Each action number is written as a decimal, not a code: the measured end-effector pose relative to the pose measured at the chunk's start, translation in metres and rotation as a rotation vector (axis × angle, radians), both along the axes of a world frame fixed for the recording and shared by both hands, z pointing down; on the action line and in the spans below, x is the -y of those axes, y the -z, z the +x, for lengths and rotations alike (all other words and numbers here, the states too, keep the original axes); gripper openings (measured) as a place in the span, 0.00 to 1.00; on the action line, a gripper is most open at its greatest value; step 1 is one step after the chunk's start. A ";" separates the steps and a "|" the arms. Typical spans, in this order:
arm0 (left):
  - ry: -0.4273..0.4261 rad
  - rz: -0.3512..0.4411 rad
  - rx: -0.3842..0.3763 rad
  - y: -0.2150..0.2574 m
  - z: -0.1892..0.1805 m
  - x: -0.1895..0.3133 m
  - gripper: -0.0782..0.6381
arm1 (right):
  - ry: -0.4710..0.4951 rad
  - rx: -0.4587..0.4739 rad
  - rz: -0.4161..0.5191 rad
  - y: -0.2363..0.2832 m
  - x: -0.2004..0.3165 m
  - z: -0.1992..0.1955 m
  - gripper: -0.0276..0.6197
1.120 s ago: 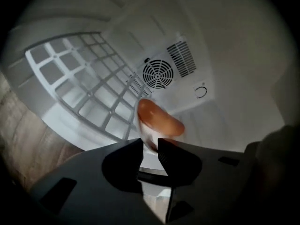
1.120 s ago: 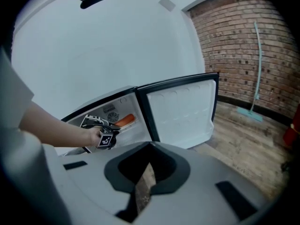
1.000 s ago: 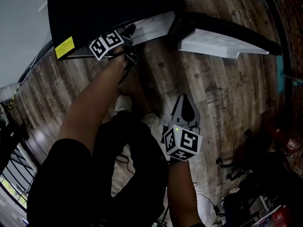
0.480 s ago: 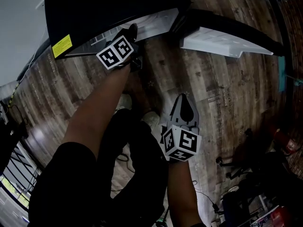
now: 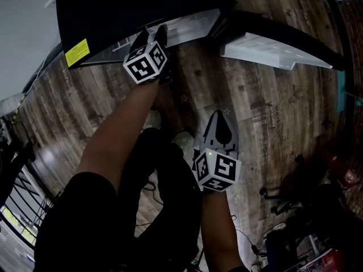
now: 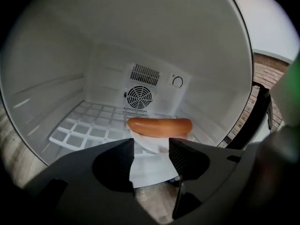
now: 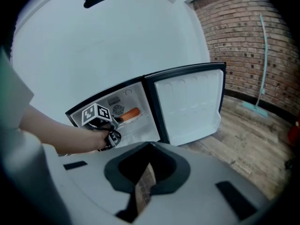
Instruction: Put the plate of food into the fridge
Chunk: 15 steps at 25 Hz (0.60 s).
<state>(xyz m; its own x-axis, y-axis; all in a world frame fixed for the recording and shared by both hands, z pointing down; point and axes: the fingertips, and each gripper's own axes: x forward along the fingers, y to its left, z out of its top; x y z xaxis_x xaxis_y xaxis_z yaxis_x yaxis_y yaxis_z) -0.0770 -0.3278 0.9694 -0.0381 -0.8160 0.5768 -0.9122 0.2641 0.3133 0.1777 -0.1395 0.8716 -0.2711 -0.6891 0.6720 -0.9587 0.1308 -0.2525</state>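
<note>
A white plate with an orange sausage rests on the white grid shelf inside the small fridge. My left gripper is at the fridge mouth with its jaws opening. The plate's near rim lies just past the tips, and the pads do not press on it. In the head view the left gripper reaches into the fridge under its marker cube. My right gripper hangs low over the floor, shut and empty. In its own view the sausage shows inside the fridge.
The fridge door stands open to the right, its white inner side facing out. A fan grille sits on the fridge's back wall. Wood floor surrounds the fridge. A brick wall and a broom stand at the right.
My left gripper has shifted right at the fridge mouth and its marker cube has turned. The right gripper has stayed where it was.
</note>
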 end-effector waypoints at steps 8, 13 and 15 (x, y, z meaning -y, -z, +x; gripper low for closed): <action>-0.244 -0.095 0.129 0.031 0.021 -0.051 0.10 | 0.035 0.011 0.023 0.036 0.005 -0.011 0.06; -0.488 -0.016 0.097 0.107 0.068 -0.084 0.10 | 0.047 0.019 0.055 0.082 0.008 -0.028 0.06; -0.544 0.007 0.096 0.142 0.084 -0.096 0.10 | 0.047 0.024 0.071 0.104 0.013 -0.035 0.06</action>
